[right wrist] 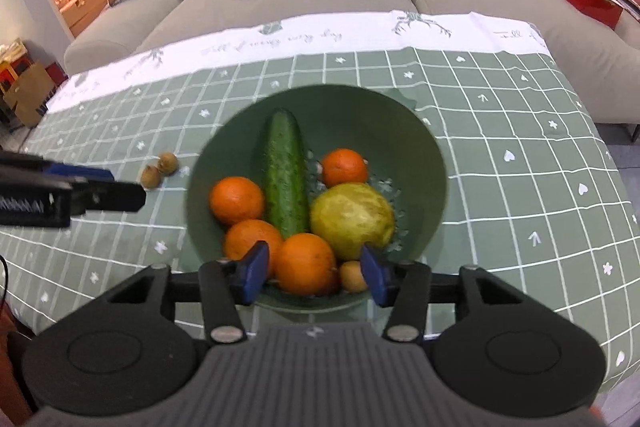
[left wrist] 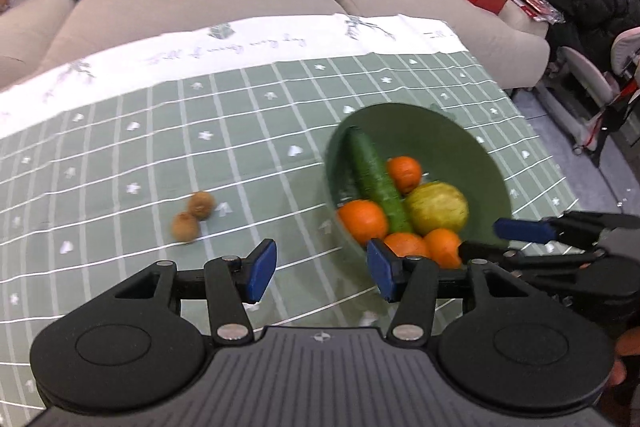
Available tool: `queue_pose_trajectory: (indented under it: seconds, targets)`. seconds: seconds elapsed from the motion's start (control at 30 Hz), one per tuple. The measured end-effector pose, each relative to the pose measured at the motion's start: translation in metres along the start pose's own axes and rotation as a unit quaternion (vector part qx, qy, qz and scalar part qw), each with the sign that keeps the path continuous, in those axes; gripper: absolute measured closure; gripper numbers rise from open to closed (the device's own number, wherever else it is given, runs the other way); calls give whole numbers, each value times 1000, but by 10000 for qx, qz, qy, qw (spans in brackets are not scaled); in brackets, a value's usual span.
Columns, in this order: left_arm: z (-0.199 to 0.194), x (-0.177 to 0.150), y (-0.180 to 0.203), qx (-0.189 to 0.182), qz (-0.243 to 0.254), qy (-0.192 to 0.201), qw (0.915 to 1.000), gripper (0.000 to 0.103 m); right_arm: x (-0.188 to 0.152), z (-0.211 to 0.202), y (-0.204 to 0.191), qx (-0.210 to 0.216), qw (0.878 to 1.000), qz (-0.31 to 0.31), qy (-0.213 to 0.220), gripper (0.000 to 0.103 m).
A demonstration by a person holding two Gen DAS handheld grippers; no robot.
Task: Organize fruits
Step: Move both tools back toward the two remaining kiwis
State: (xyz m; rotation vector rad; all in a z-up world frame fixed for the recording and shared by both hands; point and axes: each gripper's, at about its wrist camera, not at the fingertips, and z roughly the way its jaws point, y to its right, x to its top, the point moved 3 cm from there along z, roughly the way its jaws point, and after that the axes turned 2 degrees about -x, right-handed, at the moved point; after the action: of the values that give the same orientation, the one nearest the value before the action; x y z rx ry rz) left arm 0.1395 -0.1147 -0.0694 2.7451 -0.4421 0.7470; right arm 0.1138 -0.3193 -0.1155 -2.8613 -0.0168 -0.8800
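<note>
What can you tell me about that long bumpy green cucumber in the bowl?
The cucumber is dark green with bumpy, pimply skin and rounded ends, whole and uncut. It lies flat in the green bowl, pointing from the far rim toward the near fruit. Oranges sit against its left side, another orange and a yellow-green fruit lie on its right. No gripper touches it.

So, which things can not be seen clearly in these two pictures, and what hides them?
- Small brown fruit in the bowl: in the right wrist view the right gripper finger covers part of it; what kind it is cannot be told.
- Two small brown fruits on the tablecloth: blurred in the left wrist view, small in the other.
- Near oranges: partly behind the left gripper in the left wrist view.
- Tablecloth writing: too small to read.
</note>
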Motion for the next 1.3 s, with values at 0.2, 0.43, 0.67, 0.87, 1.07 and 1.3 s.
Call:
queue_pose_trajectory:
  seconds: [0.2,0.43,0.67,0.87,1.07,1.3]
  targets:
    - [-14,-19,-24,193,-49,139,9997,41,1,-11,-31,161,9995,-11,267,38]
    - [-28,-34,-54,212,-276,390,9986,42,-1,-11,-75,182,9981,-294,512,38]
    - [-28,-39,-81,234,-626,494,9965,44,3,2,-123,188,9916,-1078,693,39]
    - [-19,-40,-93,243,-777,424,9958,45,12,18,-144,159,9839,-1629,712,39]
    - [-6,-39,-102,397,-848,221,9954,46,16,37,-150,215,9820,-1806,503,39]
    - [8,-28,-113,327,-898,143,9953,46,30,60,-152,318,9795,-1961,329,45]
